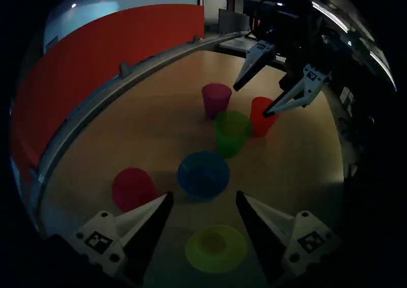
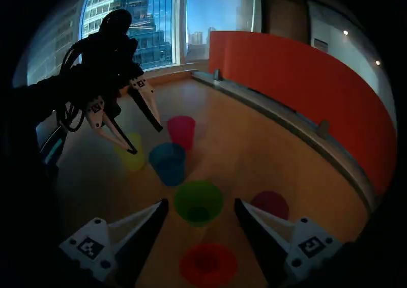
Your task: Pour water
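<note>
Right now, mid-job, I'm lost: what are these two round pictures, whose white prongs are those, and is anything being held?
Each picture comes from a camera riding on a hand-held two-finger gripper, looking out along its own fingers. In the left gripper view, the prongs at the bottom are the left gripper. The pair farther off is the right gripper, held by a person across the wooden table. The right gripper view shows the same scene from the opposite side. Six cups stand between the grippers: a yellow cup, a blue cup, a dark red cup, a green cup, a purple cup and an orange-red cup. Both grippers are open and hold nothing. I cannot tell whether any cup contains water.
</note>
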